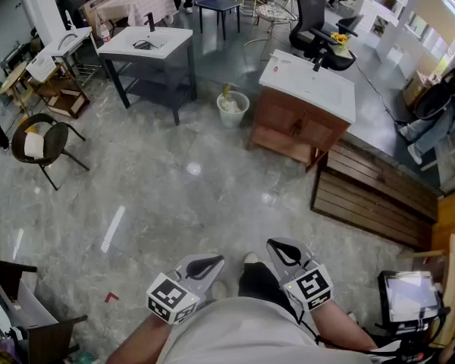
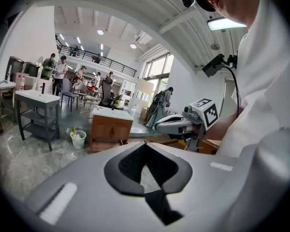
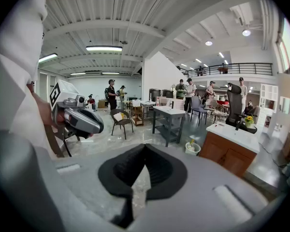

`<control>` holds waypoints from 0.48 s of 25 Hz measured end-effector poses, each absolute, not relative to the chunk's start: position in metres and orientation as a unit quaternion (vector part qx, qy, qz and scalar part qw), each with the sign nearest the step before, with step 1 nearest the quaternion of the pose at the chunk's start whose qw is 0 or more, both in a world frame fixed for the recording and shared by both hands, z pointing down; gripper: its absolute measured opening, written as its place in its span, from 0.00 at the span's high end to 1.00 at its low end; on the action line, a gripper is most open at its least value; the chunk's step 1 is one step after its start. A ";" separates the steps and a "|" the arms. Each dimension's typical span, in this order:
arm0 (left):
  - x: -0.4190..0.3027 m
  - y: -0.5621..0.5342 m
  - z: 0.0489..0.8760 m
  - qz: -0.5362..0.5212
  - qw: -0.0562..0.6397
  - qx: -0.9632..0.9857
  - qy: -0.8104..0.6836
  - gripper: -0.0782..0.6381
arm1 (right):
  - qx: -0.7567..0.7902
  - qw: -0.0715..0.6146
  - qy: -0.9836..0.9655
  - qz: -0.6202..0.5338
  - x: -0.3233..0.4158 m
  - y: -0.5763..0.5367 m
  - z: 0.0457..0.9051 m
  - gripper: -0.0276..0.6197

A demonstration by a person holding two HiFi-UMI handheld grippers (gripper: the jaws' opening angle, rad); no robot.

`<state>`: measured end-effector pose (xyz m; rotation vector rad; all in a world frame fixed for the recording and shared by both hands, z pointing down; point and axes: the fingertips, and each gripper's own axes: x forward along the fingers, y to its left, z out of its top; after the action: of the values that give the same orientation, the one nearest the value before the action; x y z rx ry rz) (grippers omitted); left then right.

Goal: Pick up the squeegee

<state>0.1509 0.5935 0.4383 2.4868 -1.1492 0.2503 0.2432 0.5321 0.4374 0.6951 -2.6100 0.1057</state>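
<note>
No squeegee is plain in any view; a small dark thing (image 1: 142,45) lies on the grey washstand (image 1: 167,48) far ahead, too small to tell. My left gripper (image 1: 205,266) and right gripper (image 1: 286,252) are held close to the person's body, low in the head view, above the marble floor. Both are shut with nothing between the jaws. In the left gripper view the left gripper (image 2: 144,148) has its jaws together, and the right gripper (image 2: 176,123) shows beside it. From the right gripper view the right gripper (image 3: 144,150) looks equally shut, with the left gripper (image 3: 79,121) to its left.
A wooden vanity with a white top (image 1: 303,120) stands ahead to the right, a white bucket (image 1: 233,108) beside it. Slatted wooden decking (image 1: 371,196) lies at the right. A black chair (image 1: 42,142) stands at the left, and a stand with a screen (image 1: 411,294) is near my right side.
</note>
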 end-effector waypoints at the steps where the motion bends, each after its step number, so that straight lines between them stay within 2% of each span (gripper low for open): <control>1: 0.149 0.587 0.440 0.090 0.195 0.887 -0.409 0.88 | 0.249 0.219 -0.943 0.041 0.242 0.527 0.441 0.95; 12: 0.130 0.445 0.442 0.103 0.210 0.884 -0.404 0.88 | 0.250 0.213 -0.943 0.055 0.222 0.379 0.461 0.95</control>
<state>0.1297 0.4449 0.4419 2.4575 -1.1244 0.2867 0.2220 0.3791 0.4610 0.6937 -2.6184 0.1523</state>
